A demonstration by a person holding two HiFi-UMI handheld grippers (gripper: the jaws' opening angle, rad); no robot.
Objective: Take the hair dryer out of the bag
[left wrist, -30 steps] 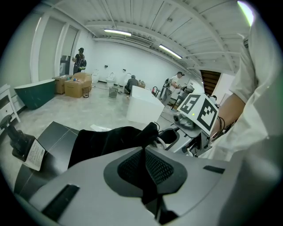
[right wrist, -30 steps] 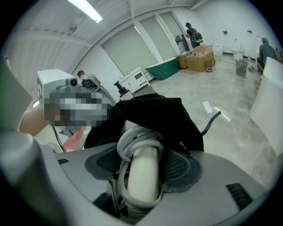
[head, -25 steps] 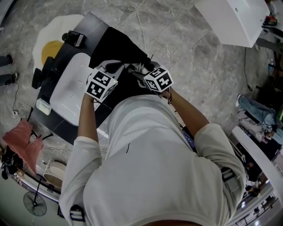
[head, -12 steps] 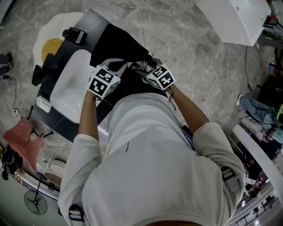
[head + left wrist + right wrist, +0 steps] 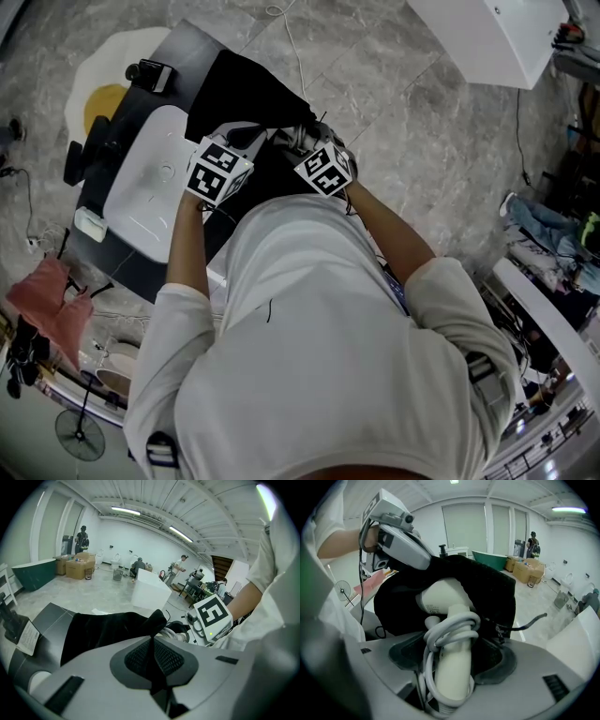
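The black cloth bag (image 5: 239,89) lies on the dark table (image 5: 122,258). My left gripper (image 5: 152,656) is shut on a fold of the bag's (image 5: 103,630) rim and holds it up. The white hair dryer (image 5: 443,597) sticks out of the bag's (image 5: 497,588) mouth, its cord (image 5: 452,625) wound round the handle. That handle lies between the jaws of my right gripper (image 5: 452,657). These jaws have just been opening, and dark gaps show beside the handle. In the head view both grippers, left (image 5: 242,141) and right (image 5: 300,142), meet at the bag's near end.
A white rounded slab (image 5: 150,192) lies on the table left of the bag, with a small black device (image 5: 155,73) at the far corner. A white box (image 5: 478,37) stands on the floor far right. A pink cloth (image 5: 42,300) and a fan (image 5: 80,433) are at the lower left.
The right gripper has rolled, so its marker cube now faces differently and sits slightly further left. The left gripper has kept its hold on the bag.
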